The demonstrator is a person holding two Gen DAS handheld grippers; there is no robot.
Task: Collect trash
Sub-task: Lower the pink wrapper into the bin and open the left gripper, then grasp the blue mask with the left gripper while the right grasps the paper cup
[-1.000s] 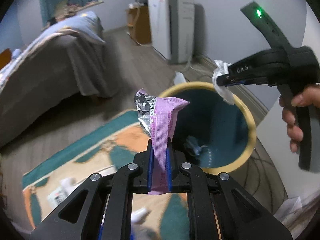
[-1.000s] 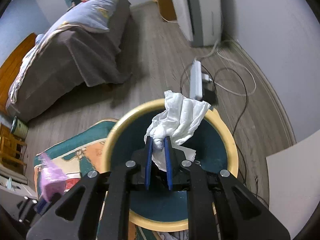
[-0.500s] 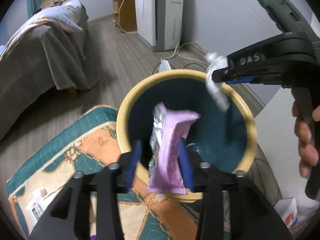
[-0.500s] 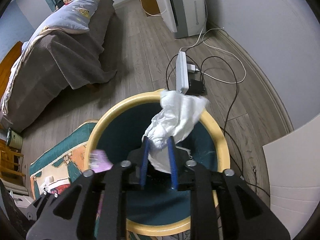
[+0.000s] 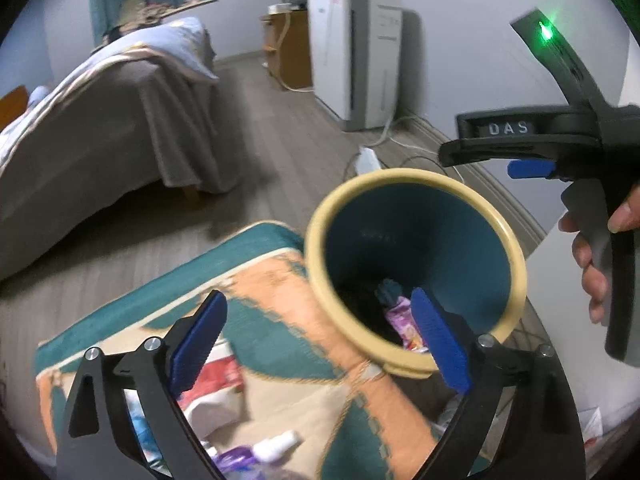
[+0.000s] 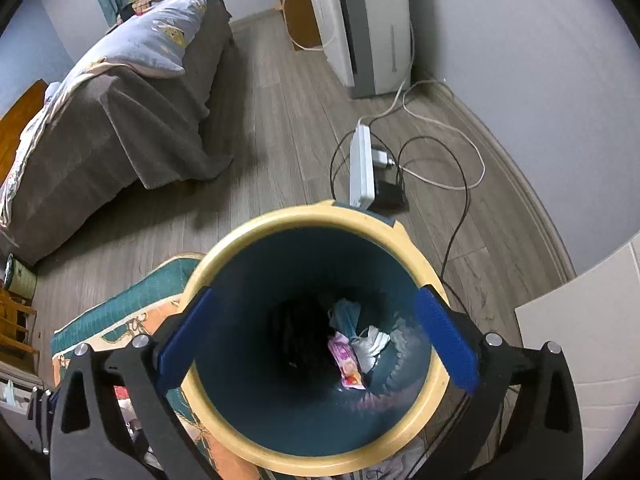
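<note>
A round bin, teal inside with a cream rim [image 5: 400, 174] [image 6: 320, 212], stands on the floor. At its bottom lie a pink wrapper [image 6: 346, 360] [image 5: 400, 316], a crumpled white tissue [image 6: 372, 344] and a blue face mask [image 6: 346, 316]. My left gripper [image 5: 316, 308] hangs over the bin's left rim, its jaws opening wide with nothing between them. My right gripper [image 6: 314, 300] is straight above the bin's mouth, jaws also opening and empty. A hand [image 5: 592, 256] holds the right gripper's handle.
A teal and orange rug [image 5: 260, 280] beside the bin carries a red and white packet [image 5: 212, 380] and a small white bottle [image 5: 276, 444]. A bed [image 5: 100, 120] is at the left. A power strip [image 6: 362, 164] with cables lies behind the bin, before a white appliance [image 5: 352, 60].
Both grippers opened. The pink wrapper fell from the left one and the white tissue from the right one; both now lie in the bin. The left gripper swung over the bin, then back left.
</note>
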